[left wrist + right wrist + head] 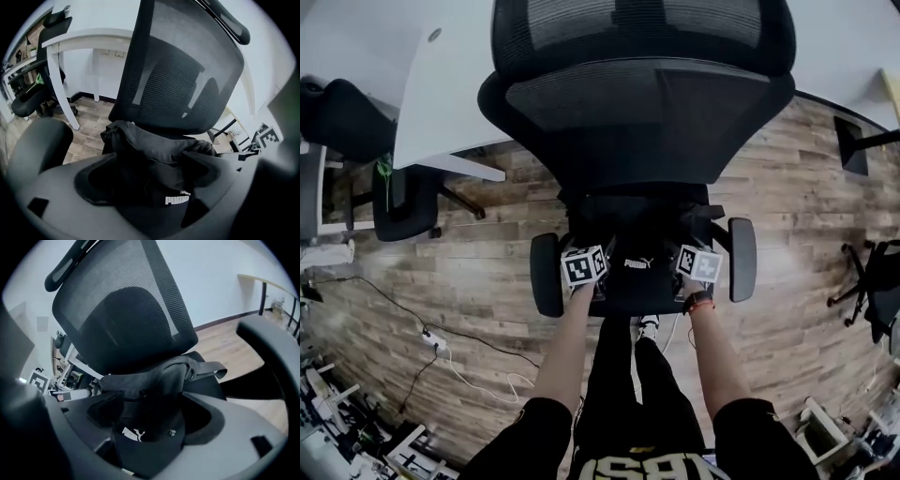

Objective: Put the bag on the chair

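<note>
A black bag (pixel 639 246) with a white logo rests on the seat of a black mesh office chair (pixel 642 103), between its two armrests. My left gripper (pixel 596 283) is at the bag's left front and my right gripper (pixel 686 279) at its right front. In the left gripper view the bag (pixel 159 157) lies between the wide-spread jaws of the left gripper (pixel 149 185), which stands open. The right gripper view shows the bag (pixel 157 390) likewise between the spread jaws of the open right gripper (pixel 150 420). The seat under the bag is hidden.
A white desk (pixel 441 103) stands at the back left with a second black chair (pixel 403 202) beside it. A power strip and cables (pixel 436 339) lie on the wooden floor at the left. Another chair's base (pixel 867 281) is at the right edge.
</note>
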### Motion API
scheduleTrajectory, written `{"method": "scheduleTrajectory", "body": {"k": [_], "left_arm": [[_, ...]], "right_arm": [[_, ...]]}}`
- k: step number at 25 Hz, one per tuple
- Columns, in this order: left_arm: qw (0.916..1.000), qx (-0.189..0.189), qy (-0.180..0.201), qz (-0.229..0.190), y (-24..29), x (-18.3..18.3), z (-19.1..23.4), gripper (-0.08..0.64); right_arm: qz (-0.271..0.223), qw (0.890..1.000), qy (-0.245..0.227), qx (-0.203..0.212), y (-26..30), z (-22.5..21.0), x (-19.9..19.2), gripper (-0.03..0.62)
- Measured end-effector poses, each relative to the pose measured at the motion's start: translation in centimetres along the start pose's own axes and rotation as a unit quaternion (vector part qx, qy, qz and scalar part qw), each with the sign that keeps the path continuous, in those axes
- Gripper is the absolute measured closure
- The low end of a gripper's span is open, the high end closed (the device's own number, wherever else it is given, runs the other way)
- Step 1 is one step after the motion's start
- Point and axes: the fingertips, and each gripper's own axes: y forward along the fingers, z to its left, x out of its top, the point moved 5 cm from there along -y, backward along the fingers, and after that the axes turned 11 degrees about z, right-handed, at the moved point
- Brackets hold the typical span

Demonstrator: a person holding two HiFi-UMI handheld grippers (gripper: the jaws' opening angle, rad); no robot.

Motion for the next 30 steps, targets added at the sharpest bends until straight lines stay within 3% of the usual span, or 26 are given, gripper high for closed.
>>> {"method": "scheduleTrajectory", "body": {"k": [10, 15, 17, 20, 24, 30], "left_arm": [[0.9975, -0.029, 0.025, -0.06, -8.1, 0.7, -5.7, 0.121], [0.9908, -0.05, 0.013, -0.126, -13.5, 3.3, -8.7, 0.121], [0.9871, -0.049, 0.025, -0.151, -16.2, 4.0, -9.4, 0.123], [0.9798, -0.04, 0.072, -0.182, -20.4, 4.9, -10.9, 0.127], [0.9662, -0.032, 0.118, -0.227, -25.5, 6.2, -13.0, 0.157], [0.9412, -0.038, 0.16, -0.295, -31.7, 8.0, -16.2, 0.286]], "right_arm": [[-0.047, 0.997, -0.061, 0.022, -8.7, 4.4, 0.8, 0.218], [-0.09, 0.99, -0.107, 0.028, -12.7, 7.4, 1.9, 0.224], [-0.12, 0.987, -0.105, 0.032, -15.5, 8.7, 2.5, 0.26], [-0.172, 0.978, -0.111, 0.03, -20.4, 10.4, 3.5, 0.291], [-0.217, 0.964, -0.154, 0.023, -25.2, 12.7, 4.5, 0.316], [-0.275, 0.939, -0.207, 0.028, -31.3, 16.0, 5.8, 0.342]]}}
